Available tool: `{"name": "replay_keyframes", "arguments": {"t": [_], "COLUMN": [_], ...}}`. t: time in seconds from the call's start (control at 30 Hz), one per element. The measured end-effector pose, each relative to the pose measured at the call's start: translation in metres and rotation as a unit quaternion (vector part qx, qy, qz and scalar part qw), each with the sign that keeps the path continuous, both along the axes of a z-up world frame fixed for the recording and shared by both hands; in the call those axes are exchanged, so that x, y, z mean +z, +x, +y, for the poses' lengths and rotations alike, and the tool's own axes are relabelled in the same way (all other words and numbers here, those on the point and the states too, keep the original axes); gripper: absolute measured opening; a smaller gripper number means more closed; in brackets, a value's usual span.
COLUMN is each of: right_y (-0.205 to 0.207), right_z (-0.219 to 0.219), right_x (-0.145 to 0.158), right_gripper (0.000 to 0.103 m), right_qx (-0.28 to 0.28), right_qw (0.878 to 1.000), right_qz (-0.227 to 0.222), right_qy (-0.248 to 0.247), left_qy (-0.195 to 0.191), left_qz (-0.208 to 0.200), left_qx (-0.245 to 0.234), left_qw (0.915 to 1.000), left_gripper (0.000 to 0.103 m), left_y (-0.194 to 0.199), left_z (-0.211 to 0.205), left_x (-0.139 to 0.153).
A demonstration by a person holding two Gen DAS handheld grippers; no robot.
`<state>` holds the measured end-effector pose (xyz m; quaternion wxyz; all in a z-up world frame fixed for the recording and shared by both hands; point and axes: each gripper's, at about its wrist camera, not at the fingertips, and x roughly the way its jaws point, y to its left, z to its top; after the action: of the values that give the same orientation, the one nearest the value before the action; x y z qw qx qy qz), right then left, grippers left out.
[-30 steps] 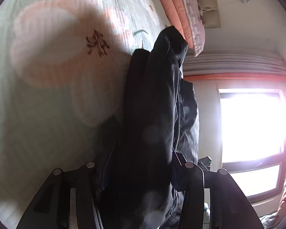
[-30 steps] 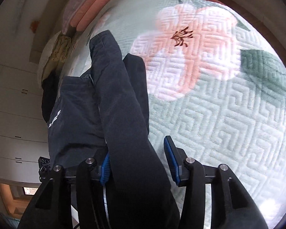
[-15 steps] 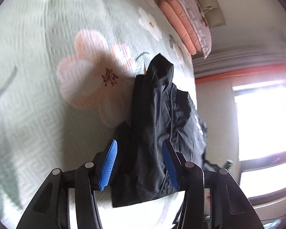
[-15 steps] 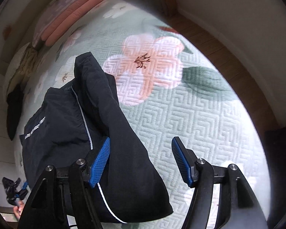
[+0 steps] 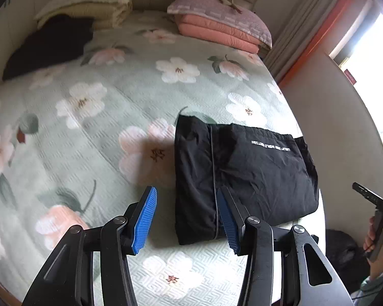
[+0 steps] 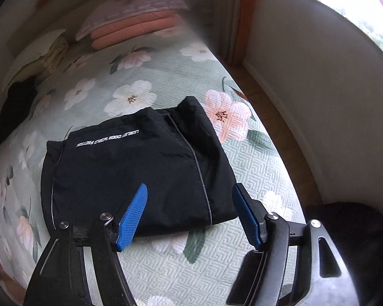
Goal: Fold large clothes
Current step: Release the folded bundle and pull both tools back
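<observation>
A black garment (image 5: 237, 170) with small white lettering lies folded in a flat rectangle on the floral green bedspread (image 5: 102, 132). It also shows in the right wrist view (image 6: 135, 168). My left gripper (image 5: 186, 219) is open and empty, raised above the garment's near left edge. My right gripper (image 6: 191, 216) is open and empty, raised above the garment's near right corner. Neither touches the cloth.
Pink and lilac folded bedding (image 5: 222, 23) and cream pillows (image 5: 89, 2) lie at the headboard, with a dark cloth (image 5: 48, 46) beside them. A wall (image 6: 319, 102) and wooden floor (image 6: 275, 117) run along the bed's right side. A person's hand holds a device (image 5: 378, 209).
Both grippers let go of the black garment and pulled back and up. The garment now lies folded flat on the bed.
</observation>
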<state>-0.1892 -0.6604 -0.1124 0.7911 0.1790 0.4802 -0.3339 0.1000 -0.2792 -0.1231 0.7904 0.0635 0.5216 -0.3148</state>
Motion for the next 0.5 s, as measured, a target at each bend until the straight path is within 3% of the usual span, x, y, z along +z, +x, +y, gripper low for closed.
{"name": "replay_keyframes", "arguments": {"t": [0.17, 0.27, 0.5], "right_y": [0.009, 0.008, 0.008], "right_z": [0.064, 0.089, 0.130], "right_x": [0.060, 0.093, 0.156], "right_gripper": [0.080, 0.080, 0.084], "right_qx": [0.013, 0.012, -0.029], "right_qw": [0.998, 0.999, 0.999], "right_qz": [0.007, -0.021, -0.031], "right_qy": [-0.059, -0.038, -0.033], "left_qy": [0.055, 0.078, 0.085], "left_qz": [-0.108, -0.169, -0.202], "left_qx": [0.013, 0.024, 0.011], "left_qw": [0.9926, 0.9823, 0.9756], "left_gripper": [0.058, 0.064, 0.068], "left_y": [-0.031, -0.054, -0.093], "left_z": [-0.006, -0.011, -0.030], "left_x": [0.077, 0.116, 0.175]}}
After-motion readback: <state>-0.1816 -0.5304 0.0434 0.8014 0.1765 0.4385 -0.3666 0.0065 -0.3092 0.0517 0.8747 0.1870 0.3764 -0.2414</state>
